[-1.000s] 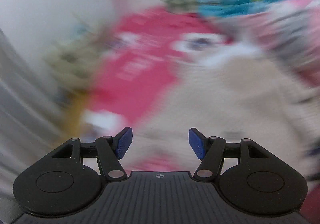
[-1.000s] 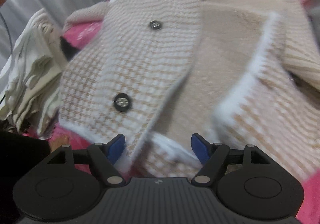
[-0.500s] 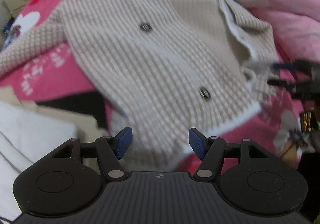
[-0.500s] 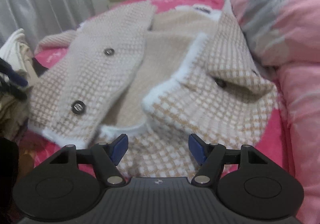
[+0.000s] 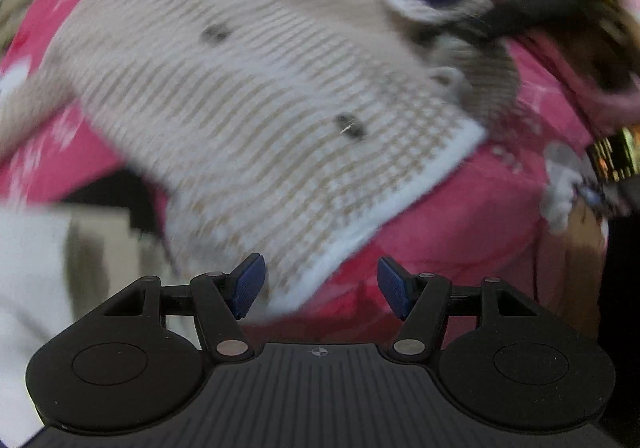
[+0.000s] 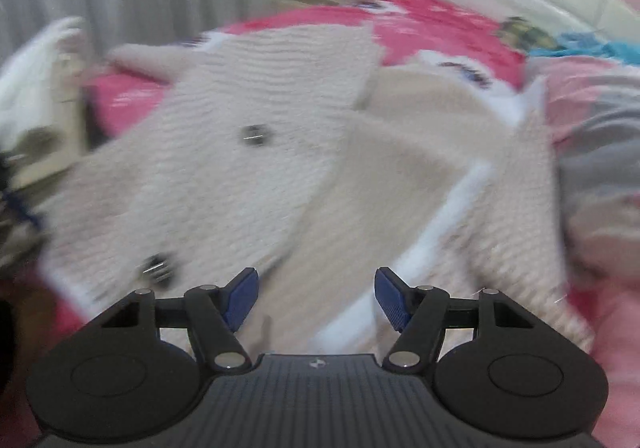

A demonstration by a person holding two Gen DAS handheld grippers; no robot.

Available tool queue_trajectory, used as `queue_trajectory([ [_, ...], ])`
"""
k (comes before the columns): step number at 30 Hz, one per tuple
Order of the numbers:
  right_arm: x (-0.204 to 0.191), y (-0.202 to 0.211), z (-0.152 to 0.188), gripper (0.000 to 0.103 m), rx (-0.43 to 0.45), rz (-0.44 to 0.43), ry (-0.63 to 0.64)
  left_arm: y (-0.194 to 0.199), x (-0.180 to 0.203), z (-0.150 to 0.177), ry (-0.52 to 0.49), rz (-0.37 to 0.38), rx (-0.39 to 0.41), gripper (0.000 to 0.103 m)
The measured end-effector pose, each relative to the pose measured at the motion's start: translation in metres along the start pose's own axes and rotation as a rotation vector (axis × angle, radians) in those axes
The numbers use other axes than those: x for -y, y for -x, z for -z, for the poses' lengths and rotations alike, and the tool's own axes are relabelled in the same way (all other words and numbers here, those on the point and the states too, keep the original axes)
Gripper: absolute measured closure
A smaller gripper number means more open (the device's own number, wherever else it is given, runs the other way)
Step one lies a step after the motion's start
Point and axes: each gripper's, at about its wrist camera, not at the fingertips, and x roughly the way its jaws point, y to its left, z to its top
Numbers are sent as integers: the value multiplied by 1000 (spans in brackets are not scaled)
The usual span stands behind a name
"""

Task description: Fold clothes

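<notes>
Left wrist view: beige knit cardigan [image 5: 256, 103] spread over the pink bedspread [image 5: 460, 215] across the centre and upper left of the frame, white-trimmed hem corner [image 5: 304, 288] just above the left gripper [image 5: 320, 286], jaws wide apart and empty; likely soft, thick and light, best pinched at that trimmed corner. Right wrist view: same cardigan filling the middle of the frame, front panels lying open, white front edge [image 6: 452, 207] running toward the right gripper [image 6: 314, 298], jaws likewise wide and holding nothing

Both wrist views close, angled down; share cardigan [image 5: 256, 107] [image 6: 248, 167] on bedspread [image 5: 460, 215] [image 6: 432, 23].
</notes>
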Motion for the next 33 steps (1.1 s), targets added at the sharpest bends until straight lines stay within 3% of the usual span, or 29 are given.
queue_trajectory([
  [5,26,-60,-29,30,-123,115,-72,-20,28,-39,-140,60,43,40],
  [8,42,-97,-26,31,-223,166,-60,-32,44,-63,-189,118,90,40],
  [10,53,-99,-20,45,-220,145,-90,-39,55,-76,-224,149,130,40],
  [11,56,-92,-18,54,-212,144,-96,-43,60,-81,-242,160,148,40],
  [12,59,-82,-16,82,-203,145,-94,-48,66,-85,-261,163,162,40],
  [15,68,-49,-6,95,-172,166,-106,-65,83,-94,-323,177,191,40],
  [21,91,54,37,96,-72,187,-291,-95,105,-94,-414,152,218,42],
  [23,90,87,60,96,-70,197,-350,-96,108,-88,-431,180,235,53],
  [26,86,121,99,96,-97,223,-433,-93,110,-77,-453,218,267,53],
  [30,79,137,153,96,-160,242,-563,-84,117,-68,-490,268,265,44],
  [31,76,133,163,96,-185,257,-565,-86,120,-65,-499,270,245,45],
  [33,71,129,177,96,-220,272,-564,-90,128,-58,-523,273,197,58],
])
